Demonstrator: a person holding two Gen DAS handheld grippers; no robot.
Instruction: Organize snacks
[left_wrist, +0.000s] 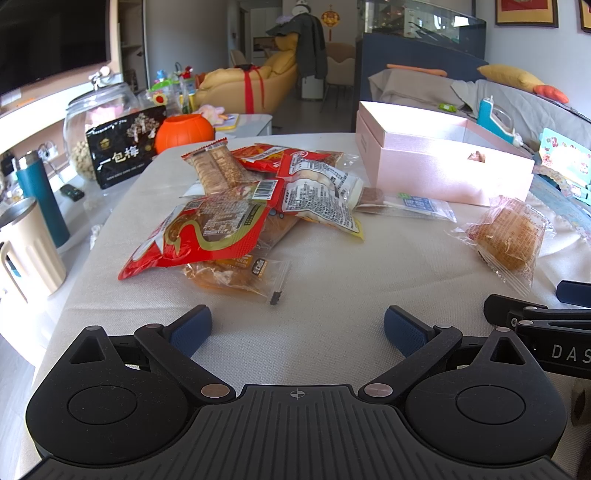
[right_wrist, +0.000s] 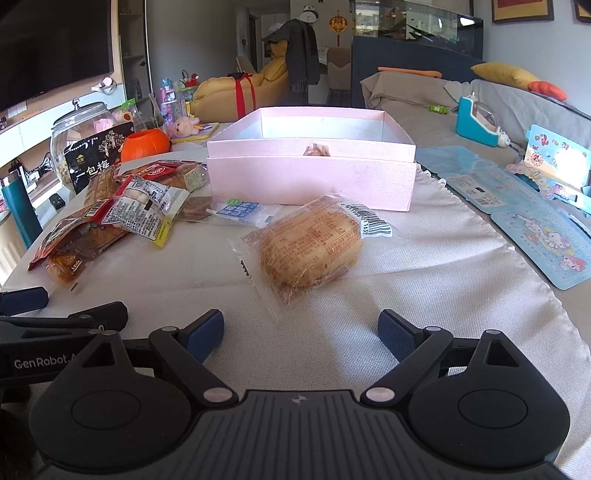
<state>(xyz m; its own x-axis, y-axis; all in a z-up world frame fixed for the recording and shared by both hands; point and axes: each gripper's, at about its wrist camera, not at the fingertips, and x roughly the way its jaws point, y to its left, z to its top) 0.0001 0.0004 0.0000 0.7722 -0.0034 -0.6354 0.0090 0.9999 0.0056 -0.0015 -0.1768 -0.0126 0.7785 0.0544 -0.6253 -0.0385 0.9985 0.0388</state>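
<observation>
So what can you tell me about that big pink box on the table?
The pink box is a wide, shallow rectangle that looks like textured card, with a pale inside. It is open on top and seems to sit nested in a second pink layer, perhaps its lid. It stands flat on the white tablecloth at the far side. A small brownish tab shows at its front rim. Little can be seen inside. A clear-wrapped bread bun lies in front, apart from it.

Glossy plastic snack wrappers (left_wrist: 207, 229), matt woven tablecloth (right_wrist: 424, 295), pink textured box (right_wrist: 312, 177)
</observation>
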